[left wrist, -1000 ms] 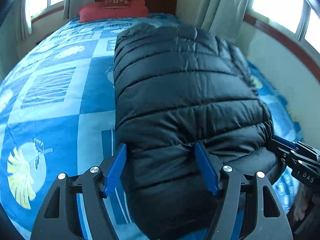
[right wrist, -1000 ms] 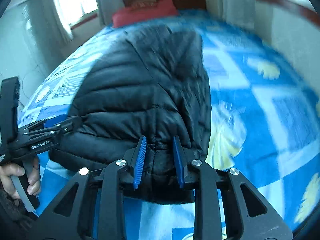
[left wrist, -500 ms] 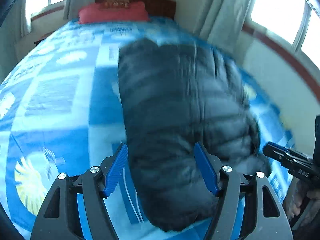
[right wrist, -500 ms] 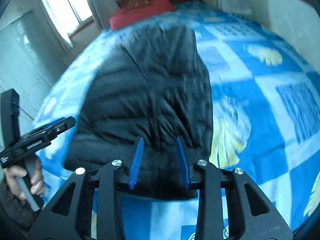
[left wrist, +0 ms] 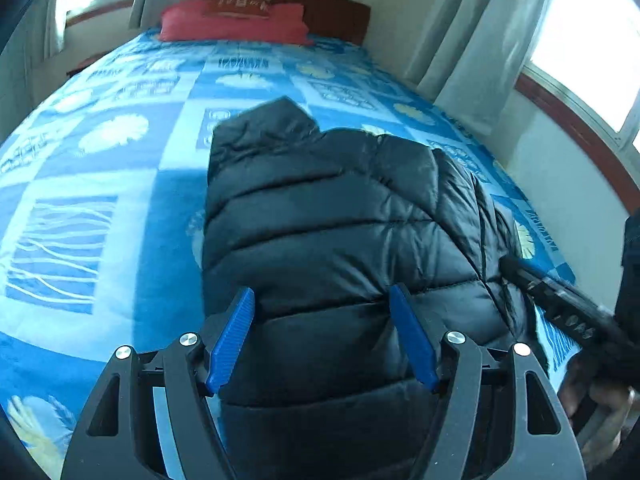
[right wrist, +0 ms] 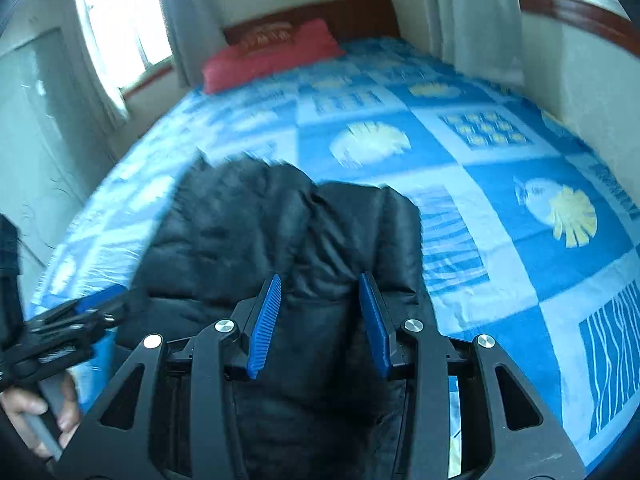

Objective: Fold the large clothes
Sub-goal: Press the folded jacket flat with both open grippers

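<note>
- I see a black puffer jacket lying on the bed, near the foot end, on a blue bedspread with pale shell and leaf shapes.
- My left tongs stand wide, and they have just been opening a bit more. The near end of the jacket sits between the two blue pads. I cannot tell for sure that the pads press on it.
- My right tongs are about half open, after opening a moment ago. A fold of the jacket lies between their blue pads, with the cloth just beside each pad. I cannot tell if they squeeze it.
- In the right view, the left tongs show at the left edge, held by a hand.
- A red pillow lies at the far end of the bed, against a dark wooden headboard.
- Pale curtains hang by the bright windows.
</note>
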A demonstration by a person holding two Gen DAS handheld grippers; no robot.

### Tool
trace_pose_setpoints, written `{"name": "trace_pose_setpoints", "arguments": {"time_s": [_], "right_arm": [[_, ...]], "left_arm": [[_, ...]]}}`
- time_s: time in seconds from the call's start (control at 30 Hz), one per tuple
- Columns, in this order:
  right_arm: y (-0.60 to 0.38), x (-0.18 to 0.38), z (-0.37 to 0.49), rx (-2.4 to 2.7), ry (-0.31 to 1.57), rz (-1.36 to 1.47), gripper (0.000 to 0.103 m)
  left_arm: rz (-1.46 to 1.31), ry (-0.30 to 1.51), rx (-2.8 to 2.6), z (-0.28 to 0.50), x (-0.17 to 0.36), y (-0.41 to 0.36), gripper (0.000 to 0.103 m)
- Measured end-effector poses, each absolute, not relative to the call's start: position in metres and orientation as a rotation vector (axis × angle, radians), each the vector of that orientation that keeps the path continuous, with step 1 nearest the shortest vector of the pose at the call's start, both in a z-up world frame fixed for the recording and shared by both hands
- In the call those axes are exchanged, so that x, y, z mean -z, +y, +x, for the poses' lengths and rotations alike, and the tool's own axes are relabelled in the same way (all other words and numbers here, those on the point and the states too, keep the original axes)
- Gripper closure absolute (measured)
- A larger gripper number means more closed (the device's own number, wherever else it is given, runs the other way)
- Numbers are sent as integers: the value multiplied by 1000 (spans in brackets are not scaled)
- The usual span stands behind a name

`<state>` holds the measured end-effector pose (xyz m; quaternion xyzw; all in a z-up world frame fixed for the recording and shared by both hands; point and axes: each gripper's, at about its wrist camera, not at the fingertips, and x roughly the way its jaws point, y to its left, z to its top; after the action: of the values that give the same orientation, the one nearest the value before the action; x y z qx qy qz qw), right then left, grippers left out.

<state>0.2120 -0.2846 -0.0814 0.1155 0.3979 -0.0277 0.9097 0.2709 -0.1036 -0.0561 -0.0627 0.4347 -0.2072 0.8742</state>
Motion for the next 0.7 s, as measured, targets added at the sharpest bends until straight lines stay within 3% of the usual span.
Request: {"name": "trace_pose_setpoints", "arguments": {"time_s": [0.27,0.7], "right_arm": [[-291,121,223,56,829,254,64],[-290,136,232,68,838,253,64]], "left_arm": [[-58,908,382,282,83,-125,23],[-51,926,358,291,105,-131,22]]}}
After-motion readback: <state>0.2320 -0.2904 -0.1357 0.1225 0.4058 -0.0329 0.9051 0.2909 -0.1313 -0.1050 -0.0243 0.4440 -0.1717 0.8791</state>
